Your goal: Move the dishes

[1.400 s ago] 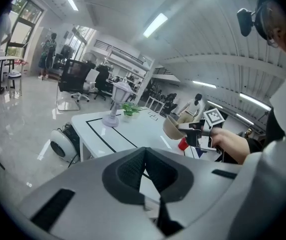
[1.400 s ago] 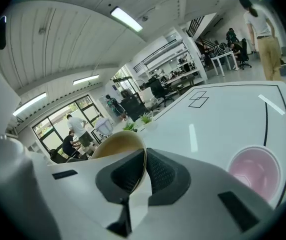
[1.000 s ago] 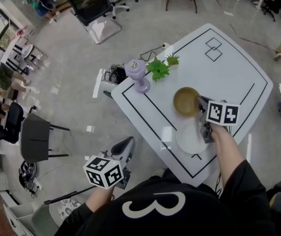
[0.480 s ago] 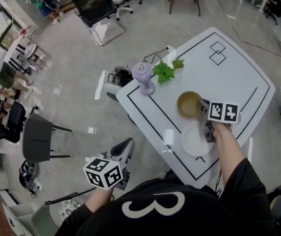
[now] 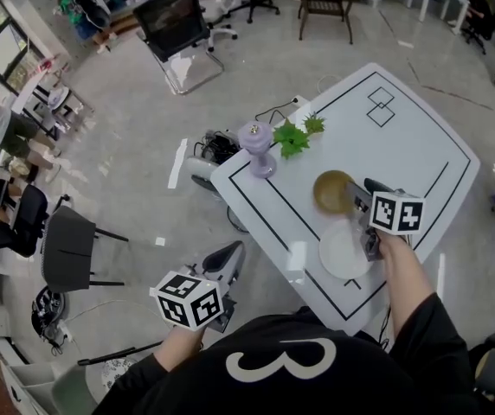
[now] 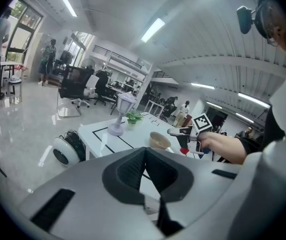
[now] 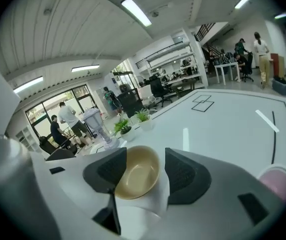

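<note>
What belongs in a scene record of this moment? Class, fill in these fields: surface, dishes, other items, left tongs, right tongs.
surface: white table marked with black lines
dishes: tan bowl; white plate beside it, nearer the person
other items: lavender lamp and small green plants by the table's edge
left tongs: shut, empty, held off the table
right tongs: open, jaws have just been opening; nothing gripped, the bowl shows ahead through the gap, the plate lies below

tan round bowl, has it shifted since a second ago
No: the tan round bowl sits as before relative to the white round plate and the lilac table lamp.
</note>
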Demonstrator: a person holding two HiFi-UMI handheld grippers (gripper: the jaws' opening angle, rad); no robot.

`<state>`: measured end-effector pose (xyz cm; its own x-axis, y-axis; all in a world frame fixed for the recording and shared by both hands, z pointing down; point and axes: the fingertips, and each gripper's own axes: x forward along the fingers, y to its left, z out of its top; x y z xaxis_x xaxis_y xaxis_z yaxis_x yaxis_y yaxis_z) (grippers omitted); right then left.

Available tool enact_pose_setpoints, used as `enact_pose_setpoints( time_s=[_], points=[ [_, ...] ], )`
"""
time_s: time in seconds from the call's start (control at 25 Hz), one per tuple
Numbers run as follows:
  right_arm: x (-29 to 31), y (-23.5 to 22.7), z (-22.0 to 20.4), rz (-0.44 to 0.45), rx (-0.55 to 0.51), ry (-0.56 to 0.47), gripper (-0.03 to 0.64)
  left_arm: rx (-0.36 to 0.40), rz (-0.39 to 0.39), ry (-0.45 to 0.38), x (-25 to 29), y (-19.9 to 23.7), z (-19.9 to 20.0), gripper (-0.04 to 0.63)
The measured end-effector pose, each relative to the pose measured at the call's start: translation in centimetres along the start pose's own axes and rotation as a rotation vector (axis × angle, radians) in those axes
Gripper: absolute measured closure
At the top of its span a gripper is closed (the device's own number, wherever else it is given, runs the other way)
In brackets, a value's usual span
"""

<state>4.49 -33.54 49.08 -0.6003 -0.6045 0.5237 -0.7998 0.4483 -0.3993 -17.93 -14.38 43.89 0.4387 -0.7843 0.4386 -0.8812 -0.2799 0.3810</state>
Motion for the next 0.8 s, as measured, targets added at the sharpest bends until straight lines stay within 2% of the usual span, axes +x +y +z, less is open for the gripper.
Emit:
enact_pose_setpoints(
  time_s=[0.12,0.32,0.44,0.68,0.8],
  points=[
    [-2.5,1.5,0.9,0.023,-0.054,-0.044,0.39,0.013,-0.037,-0.014,0.0,-1.3,1.0,0.594],
    [-7.7,6.2,1.6,0.163,-0.193,-0.082,0.421,0.046,-0.108,-0.063,-0.3,-3.6,3.7,0.594],
    [-11.4,8.4,2.0,0.214,-0.241,-0.136,0.462,0.07,-0.148,-0.108,-0.8,-5.3,5.6,0.594],
    [-17.3,13.0,1.7,0.274,-0.334,-0.246,0.621,0.131,-0.246,-0.16,-1.8,-9.2,8.5,0.594],
    [-18.5,13.2,1.1,0.314,-0.307,-0.275,0.611,0.184,-0.286,-0.157,-1.5,-11.0,9.0,0.594]
  ],
)
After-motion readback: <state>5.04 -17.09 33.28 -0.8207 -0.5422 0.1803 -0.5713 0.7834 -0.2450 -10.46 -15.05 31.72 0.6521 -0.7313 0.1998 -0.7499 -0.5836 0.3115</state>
